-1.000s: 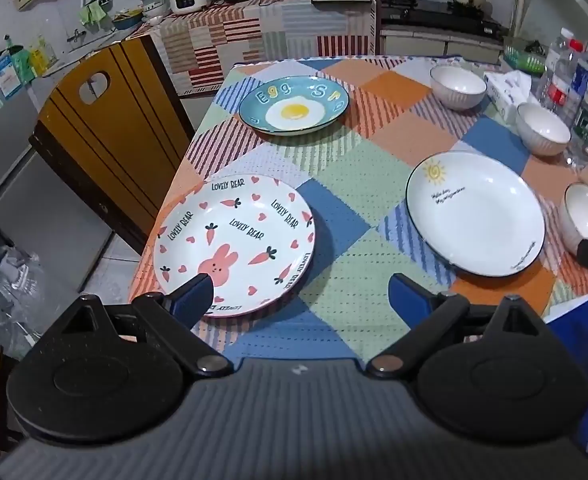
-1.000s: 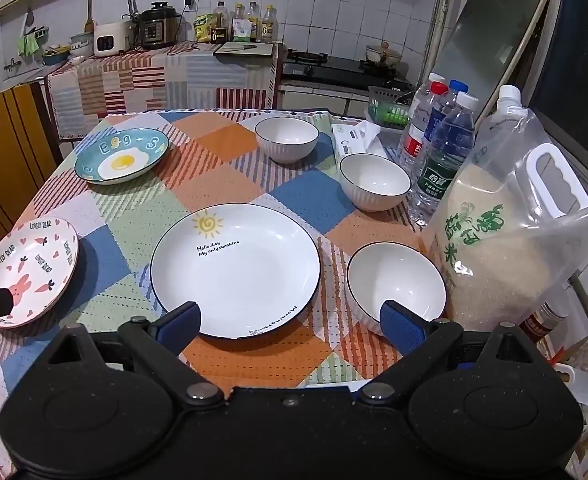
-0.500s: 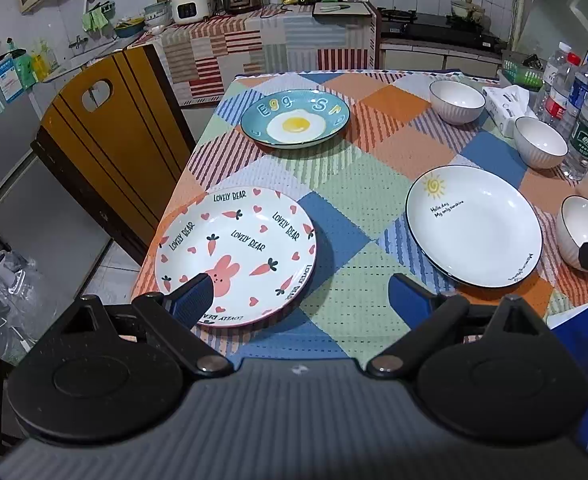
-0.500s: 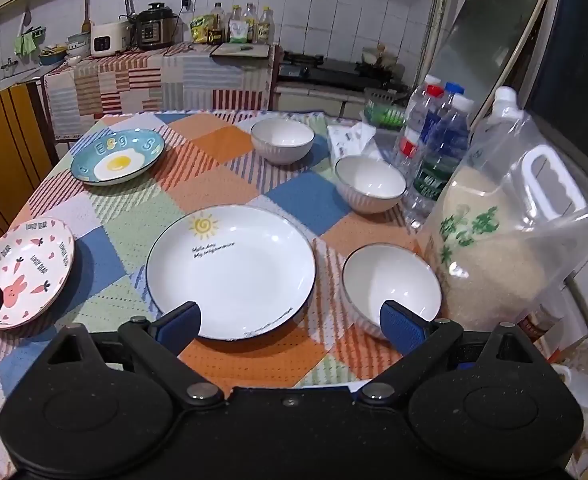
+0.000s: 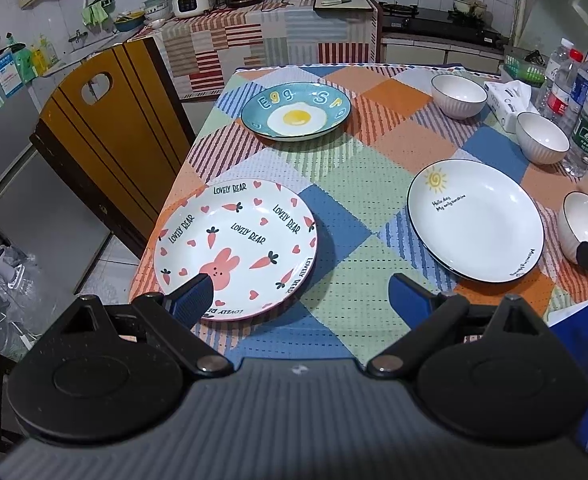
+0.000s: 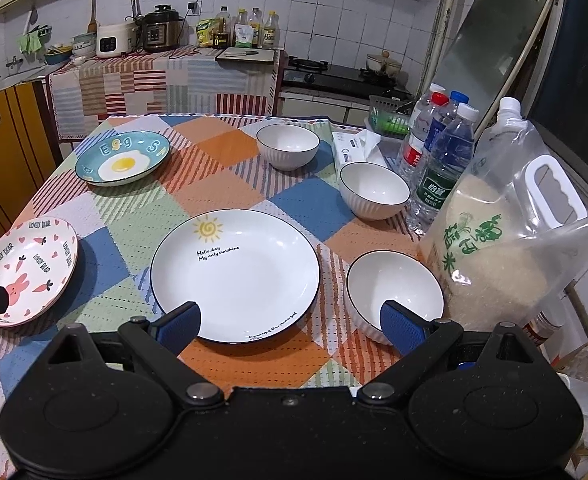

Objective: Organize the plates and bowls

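Observation:
Three plates lie on the patchwork tablecloth: a pink bunny plate (image 5: 236,246) (image 6: 28,268) at the near left, a blue fried-egg plate (image 5: 296,110) (image 6: 123,157) at the far left, and a large white sun plate (image 5: 476,220) (image 6: 236,274) in the middle. Three white ribbed bowls stand on the right: far (image 6: 288,146) (image 5: 459,95), middle (image 6: 374,190) (image 5: 542,137), near (image 6: 394,292) (image 5: 584,224). My left gripper (image 5: 300,298) is open above the near edge, its left finger over the bunny plate's rim. My right gripper (image 6: 290,322) is open, spanning the sun plate's near rim and the near bowl.
A rice bag (image 6: 506,240), water bottles (image 6: 442,160) and a tissue pack (image 6: 354,148) line the table's right edge. A yellow-and-brown wooden panel (image 5: 106,132) stands at the left of the table. A counter with appliances (image 6: 162,34) runs behind.
Both views have tilted up and pulled back slightly, so the plates and bowls sit a bit lower in frame. Nothing on the table moved; both grippers stayed open.

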Available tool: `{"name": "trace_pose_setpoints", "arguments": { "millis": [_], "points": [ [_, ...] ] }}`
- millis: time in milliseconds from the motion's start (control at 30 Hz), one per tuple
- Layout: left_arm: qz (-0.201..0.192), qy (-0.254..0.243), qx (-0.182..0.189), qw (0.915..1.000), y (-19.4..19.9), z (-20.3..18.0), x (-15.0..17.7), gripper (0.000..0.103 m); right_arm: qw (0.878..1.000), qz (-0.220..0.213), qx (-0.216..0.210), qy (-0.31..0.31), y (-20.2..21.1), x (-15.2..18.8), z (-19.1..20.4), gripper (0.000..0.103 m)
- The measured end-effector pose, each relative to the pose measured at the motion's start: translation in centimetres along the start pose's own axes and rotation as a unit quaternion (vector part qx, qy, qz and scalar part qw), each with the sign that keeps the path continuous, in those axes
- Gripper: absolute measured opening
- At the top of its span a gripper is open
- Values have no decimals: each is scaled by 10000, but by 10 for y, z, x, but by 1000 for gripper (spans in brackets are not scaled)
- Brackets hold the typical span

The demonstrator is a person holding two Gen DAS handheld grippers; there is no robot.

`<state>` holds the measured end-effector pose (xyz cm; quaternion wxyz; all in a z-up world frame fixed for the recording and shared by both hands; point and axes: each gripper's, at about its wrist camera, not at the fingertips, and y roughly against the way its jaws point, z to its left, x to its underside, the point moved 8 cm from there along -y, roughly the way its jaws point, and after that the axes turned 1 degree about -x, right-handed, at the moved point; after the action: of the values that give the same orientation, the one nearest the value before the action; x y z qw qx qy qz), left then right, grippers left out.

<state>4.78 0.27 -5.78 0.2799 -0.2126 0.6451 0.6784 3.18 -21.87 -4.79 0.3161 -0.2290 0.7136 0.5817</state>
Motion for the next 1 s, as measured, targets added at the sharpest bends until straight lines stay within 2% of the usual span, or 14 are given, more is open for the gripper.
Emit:
{"name": "trace_pose_setpoints", "arguments": {
  "millis": [633, 1000],
  "points": [
    [-78, 99, -129, 9998, 1, 0, 3, 95, 10000, -25, -57, 36, -1, 0, 5, 98],
    [62, 168, 24, 9998, -6, -1, 3, 95, 9998, -75, -145, 63, -1, -4, 8, 98]
  ]
}}
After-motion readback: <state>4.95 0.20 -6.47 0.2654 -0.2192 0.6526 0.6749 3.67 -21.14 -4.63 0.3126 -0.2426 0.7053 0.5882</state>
